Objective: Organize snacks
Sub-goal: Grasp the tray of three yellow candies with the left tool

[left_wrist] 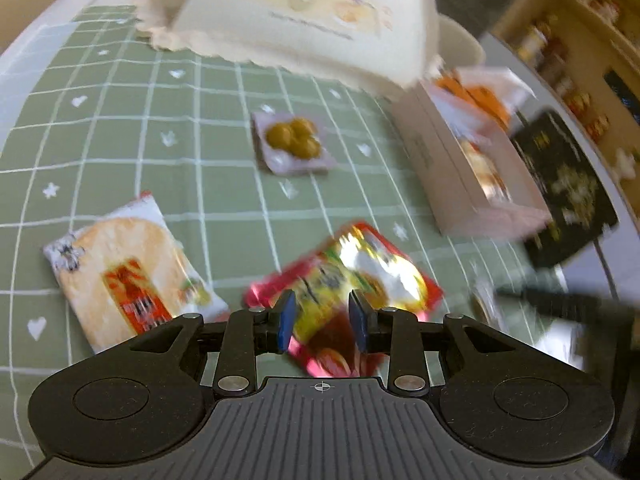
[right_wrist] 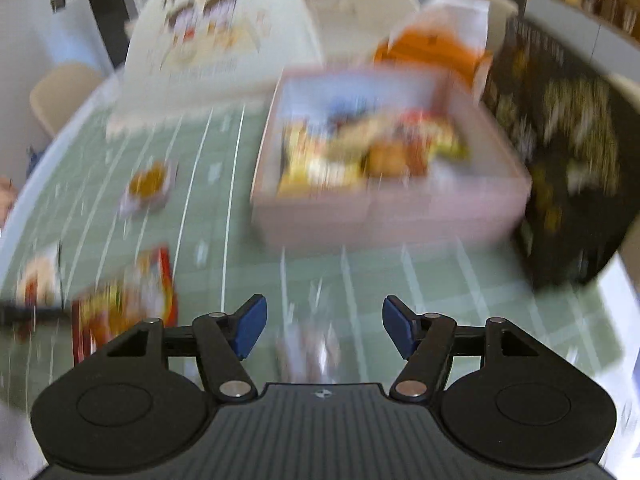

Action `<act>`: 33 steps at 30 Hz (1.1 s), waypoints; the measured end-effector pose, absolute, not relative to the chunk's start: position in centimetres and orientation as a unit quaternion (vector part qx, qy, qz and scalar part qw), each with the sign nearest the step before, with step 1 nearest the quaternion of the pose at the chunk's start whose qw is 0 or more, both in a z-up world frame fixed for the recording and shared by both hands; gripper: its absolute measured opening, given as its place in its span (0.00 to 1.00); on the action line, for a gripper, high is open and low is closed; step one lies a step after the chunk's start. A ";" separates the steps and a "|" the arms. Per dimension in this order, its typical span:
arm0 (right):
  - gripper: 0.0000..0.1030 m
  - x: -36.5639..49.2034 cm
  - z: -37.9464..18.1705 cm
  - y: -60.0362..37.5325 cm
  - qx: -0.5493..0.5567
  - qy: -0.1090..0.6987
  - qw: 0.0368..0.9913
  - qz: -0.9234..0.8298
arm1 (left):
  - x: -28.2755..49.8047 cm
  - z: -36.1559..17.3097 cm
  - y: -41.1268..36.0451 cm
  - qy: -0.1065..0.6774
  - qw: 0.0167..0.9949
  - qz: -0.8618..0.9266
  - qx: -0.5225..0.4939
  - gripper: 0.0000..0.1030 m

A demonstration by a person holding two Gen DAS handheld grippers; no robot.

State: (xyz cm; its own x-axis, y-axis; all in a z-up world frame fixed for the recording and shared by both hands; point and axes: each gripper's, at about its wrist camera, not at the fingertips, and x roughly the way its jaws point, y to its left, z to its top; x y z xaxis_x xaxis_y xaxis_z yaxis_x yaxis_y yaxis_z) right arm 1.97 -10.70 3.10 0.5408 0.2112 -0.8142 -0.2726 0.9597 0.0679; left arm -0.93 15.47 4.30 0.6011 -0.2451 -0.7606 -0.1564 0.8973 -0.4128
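Observation:
My left gripper point(left_wrist: 322, 322) is partly open, its blue pads on either side of a red and yellow snack packet point(left_wrist: 348, 284) on the green checked tablecloth point(left_wrist: 140, 152); contact is unclear through blur. The same packet shows in the right wrist view point(right_wrist: 124, 304). A round cracker packet point(left_wrist: 128, 264) lies to its left and a small packet with green olives point(left_wrist: 292, 142) farther back. My right gripper point(right_wrist: 322, 326) is open and empty above a small silvery packet point(right_wrist: 312, 352). A pink box point(right_wrist: 384, 200) holding several snacks stands ahead of it.
A large cream snack bag point(left_wrist: 312, 12) stands at the back of the table. An orange and white packet point(right_wrist: 436, 40) sticks up behind the pink box point(left_wrist: 452, 172). A black packet point(right_wrist: 568, 152) lies to the right of the box. Shelves with jars point(left_wrist: 568, 60) stand beyond the table.

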 end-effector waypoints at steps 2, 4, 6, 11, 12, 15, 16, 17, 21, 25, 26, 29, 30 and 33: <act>0.63 0.8 2.1 -10.3 -0.034 0.474 0.869 0.137 | -0.4 4.1 16.3 0.435 0.868 -0.017 -0.239 0.32; 0.65 0.5 1.5 -9.6 -0.020 0.493 0.857 0.149 | 0.1 4.1 16.6 0.434 0.867 -0.021 -0.245 0.32; 0.66 -0.3 1.6 -8.2 -0.028 0.488 0.856 0.168 | 0.3 4.2 16.7 0.434 0.868 -0.022 -0.240 0.32; 0.66 -1.2 2.3 -4.6 -0.068 0.475 0.846 0.233 | 0.7 4.0 16.5 0.445 0.868 -0.032 -0.217 0.32; 0.66 -1.4 2.4 -4.1 -0.082 0.467 0.849 0.234 | 0.8 3.9 16.5 0.447 0.868 -0.028 -0.215 0.32; 0.66 -1.5 2.9 -4.0 -0.107 0.455 0.854 0.228 | 1.1 3.2 16.7 0.452 0.864 -0.022 -0.219 0.32; 0.66 -1.6 3.0 -4.0 -0.114 0.451 0.856 0.227 | 1.2 3.0 16.7 0.456 0.862 -0.023 -0.222 0.32; 0.66 -1.7 3.2 -4.1 -0.119 0.447 0.858 0.224 | 1.4 2.8 16.7 0.460 0.858 -0.028 -0.227 0.32; 0.66 -1.5 4.0 -4.9 -0.122 0.442 0.863 0.214 | 2.8 3.8 17.0 0.444 0.863 -0.027 -0.240 0.32; 0.66 -1.8 4.3 -5.5 -0.124 0.435 0.867 0.207 | 6.6 5.8 18.0 0.405 0.886 0.023 -0.227 0.32; 0.66 -2.1 4.4 -5.7 -0.131 0.431 0.869 0.207 | 7.9 6.0 18.1 0.399 0.889 0.034 -0.220 0.32; 0.66 -2.8 4.5 -6.2 -0.159 0.419 0.871 0.202 | 11.8 5.8 17.5 0.413 0.891 0.037 -0.183 0.32; 0.66 -3.0 4.4 -6.5 -0.168 0.415 0.872 0.198 | 12.7 5.6 17.2 0.419 0.891 0.035 -0.169 0.32; 0.66 -3.3 4.2 -7.5 -0.173 0.414 0.873 0.188 | 14.4 4.5 15.5 0.441 0.890 0.039 -0.114 0.32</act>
State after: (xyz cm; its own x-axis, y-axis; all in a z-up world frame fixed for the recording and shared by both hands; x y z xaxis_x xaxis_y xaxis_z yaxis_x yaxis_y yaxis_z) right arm -3.30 -7.49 4.23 0.5855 0.1858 -0.7891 -0.4725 0.8692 -0.1460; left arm 14.43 15.54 4.53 0.6083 -0.0311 -0.7931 -0.1693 0.9711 -0.1680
